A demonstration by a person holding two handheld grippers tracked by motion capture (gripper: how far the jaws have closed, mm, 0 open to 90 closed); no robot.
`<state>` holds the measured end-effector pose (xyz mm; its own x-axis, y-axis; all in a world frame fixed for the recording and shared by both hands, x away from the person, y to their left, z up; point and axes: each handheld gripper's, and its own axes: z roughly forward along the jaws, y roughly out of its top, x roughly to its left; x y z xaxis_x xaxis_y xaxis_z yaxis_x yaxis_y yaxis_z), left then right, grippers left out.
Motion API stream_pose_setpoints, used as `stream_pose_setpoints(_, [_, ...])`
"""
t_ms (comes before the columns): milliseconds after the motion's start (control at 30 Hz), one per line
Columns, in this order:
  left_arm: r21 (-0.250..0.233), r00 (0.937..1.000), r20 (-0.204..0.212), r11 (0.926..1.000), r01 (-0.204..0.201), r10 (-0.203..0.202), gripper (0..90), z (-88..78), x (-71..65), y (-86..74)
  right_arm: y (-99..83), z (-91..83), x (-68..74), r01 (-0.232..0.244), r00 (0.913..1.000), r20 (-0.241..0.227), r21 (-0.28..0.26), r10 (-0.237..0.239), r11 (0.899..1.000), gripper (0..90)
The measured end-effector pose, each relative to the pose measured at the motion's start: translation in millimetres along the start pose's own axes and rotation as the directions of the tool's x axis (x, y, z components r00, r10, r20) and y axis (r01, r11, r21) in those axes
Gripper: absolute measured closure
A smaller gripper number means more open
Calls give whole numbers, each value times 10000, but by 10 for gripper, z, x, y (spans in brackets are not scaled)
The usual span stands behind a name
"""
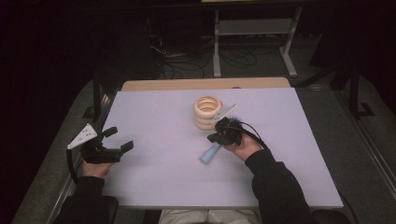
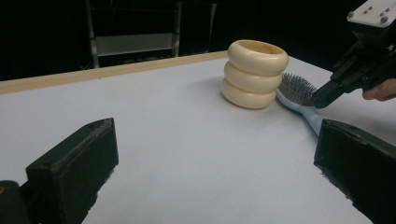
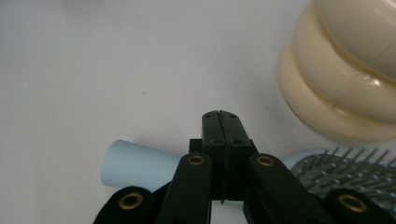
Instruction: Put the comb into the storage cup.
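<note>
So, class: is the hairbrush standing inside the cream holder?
No, the hairbrush lies flat on the table, beside the holder.

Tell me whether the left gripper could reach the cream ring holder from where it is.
Probably yes. The left gripper is open, and bare table lies between it and the cream ring holder. The hairbrush and right gripper sit on the holder's far side.

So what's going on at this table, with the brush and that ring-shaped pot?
A person sits at a pale table with a two-jaw gripper in each hand. The right gripper is shut, its jaws pressed together over the handle of a light blue hairbrush that lies beside a cream ribbed holder; whether it pinches the handle is unclear. The left gripper rests open near the table's left edge, holding nothing.
</note>
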<state>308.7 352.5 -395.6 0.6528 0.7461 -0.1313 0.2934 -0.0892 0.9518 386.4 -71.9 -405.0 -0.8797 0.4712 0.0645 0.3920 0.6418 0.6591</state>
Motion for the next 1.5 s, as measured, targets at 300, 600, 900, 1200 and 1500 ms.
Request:
stream_pose_setpoints(300, [48, 10000, 63, 10000, -3, 2, 0, 5, 3, -2, 45, 171, 79, 277, 9993, -253, 148, -273, 9995, 889])
stream_pose_setpoints(600, [46, 10000, 85, 10000, 1, -1, 0, 8, 3, -3, 36, 282, 95, 277, 9990, -364, 482, -259, 9985, 889])
stream_pose_setpoints(900, [38, 9999, 130, 10000, 12, -12, 0, 7, 4, -3, -9, 309, 105, 397, 9983, -471, 979, -352, 9944, 889])
stream_pose_setpoints(1200, [51, 9999, 131, 10000, 11, -12, 0, 9, 2, -4, -17, 291, 112, 390, 9979, -553, 1029, -334, 9939, 889])
stream_pose_setpoints(1500, [62, 9998, 178, 10000, 50, -51, 0, 11, 4, -6, -64, 306, 174, 632, 9951, -837, 1351, -522, 9888, 889])
